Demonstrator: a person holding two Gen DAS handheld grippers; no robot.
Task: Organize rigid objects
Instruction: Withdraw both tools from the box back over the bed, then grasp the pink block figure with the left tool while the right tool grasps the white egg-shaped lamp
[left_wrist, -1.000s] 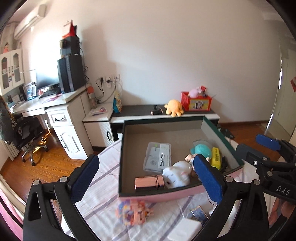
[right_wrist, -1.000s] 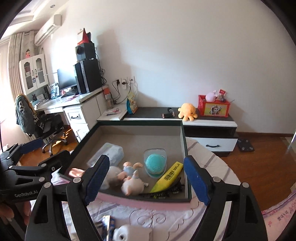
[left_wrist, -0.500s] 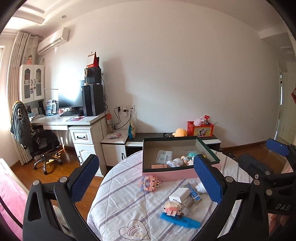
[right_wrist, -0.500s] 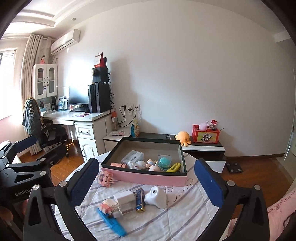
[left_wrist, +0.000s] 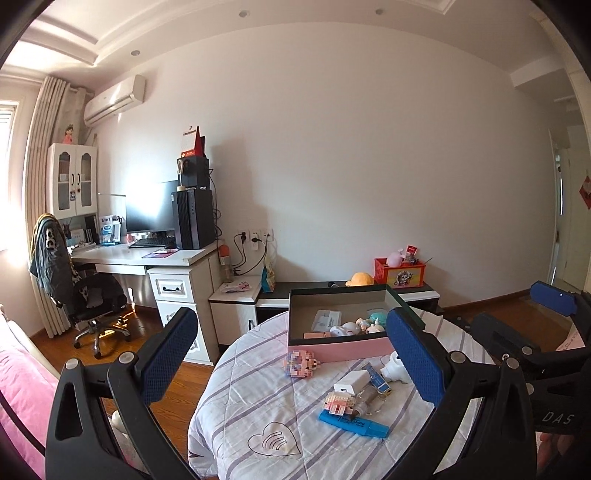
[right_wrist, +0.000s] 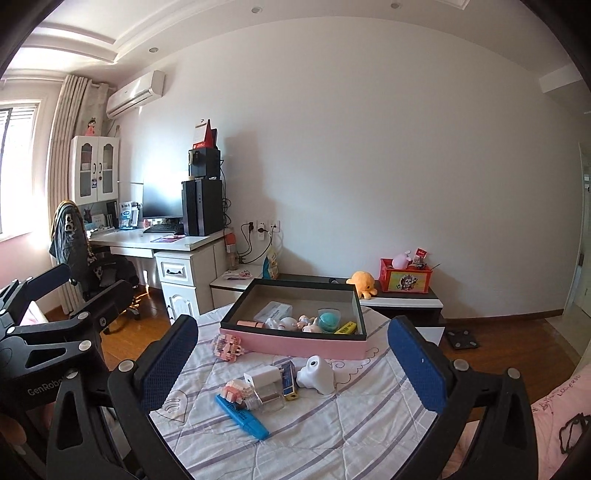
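Observation:
A pink box (left_wrist: 340, 349) (right_wrist: 295, 343) with a dark rim sits at the far side of the round table and holds several small toys. In front of it lie a pink block toy (left_wrist: 300, 363) (right_wrist: 227, 347), a white charger (left_wrist: 351, 382) (right_wrist: 264, 378), a blue marker (left_wrist: 352, 422) (right_wrist: 242, 417) and a white figurine (right_wrist: 316, 374). My left gripper (left_wrist: 291, 354) hangs open and empty, short of these objects. My right gripper (right_wrist: 291, 363) is wide open and empty beside it, equally far back.
The table wears a white striped cloth (left_wrist: 258, 406). Behind it stand a low cabinet (right_wrist: 406, 301) with an orange plush and a red box, and a desk (left_wrist: 147, 256) with a computer and an office chair (left_wrist: 88, 295). Pink bedding lies at the lower left.
Both grippers have drawn back from over the box and risen, so the whole table now shows. The right jaws have spread wider. Nothing was picked up.

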